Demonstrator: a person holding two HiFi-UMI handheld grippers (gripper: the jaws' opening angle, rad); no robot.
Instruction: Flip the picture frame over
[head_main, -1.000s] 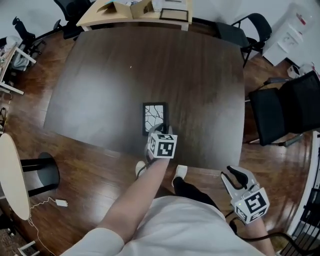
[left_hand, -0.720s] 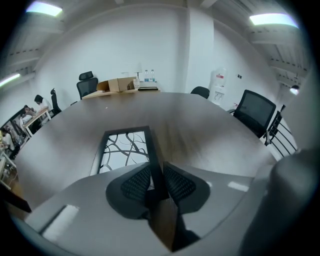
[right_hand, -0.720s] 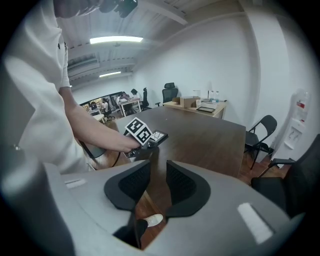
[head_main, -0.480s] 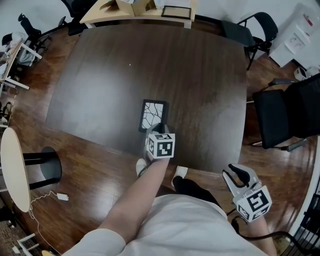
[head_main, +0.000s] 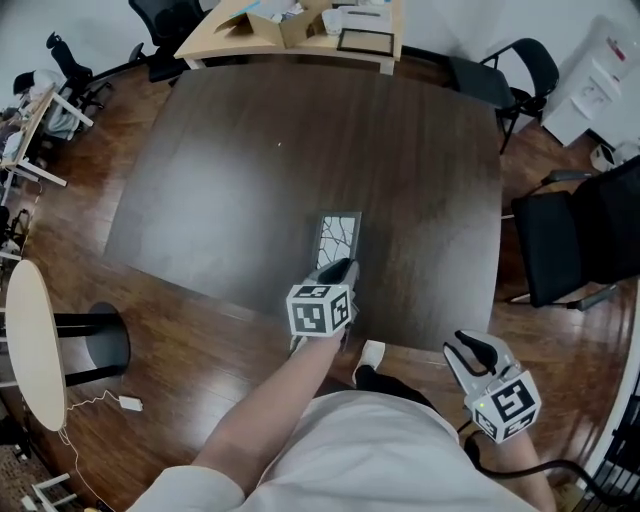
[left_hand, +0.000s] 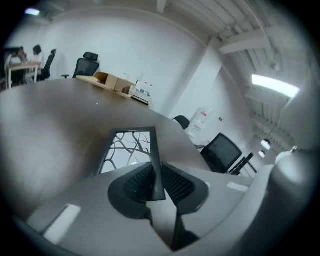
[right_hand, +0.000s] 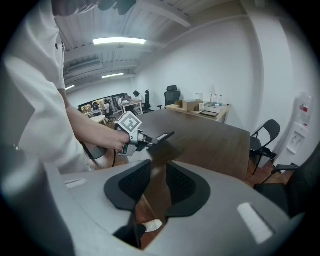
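Head view: left gripper (head_main: 342, 270) (jaws just closed) clamps picture frame (head_main: 338, 236), now tilted upward.

- A large dark wooden table (head_main: 300, 140) with rounded corners fills the middle of the head view. It stands on a reddish-brown plank floor (head_main: 200, 335).
- A light wooden desk (head_main: 215, 42) sits just beyond the table's far edge. It carries open cardboard boxes (head_main: 245, 15) and a flat black-bordered item (head_main: 365, 41).
- One black office chair (head_main: 580, 230) stands to the right of the table, a second chair (head_main: 522, 62) near its far right corner, and a third chair (head_main: 168, 20) at the far left.
- A pale round tabletop (head_main: 35, 345) shows at the left edge, with a round black base (head_main: 100, 350) beside it.
- A small white block (head_main: 130, 403) on a thin white cable lies on the floor nearby.
- In the right gripper view, a strip light (right_hand: 120, 41) glows on the ceiling.
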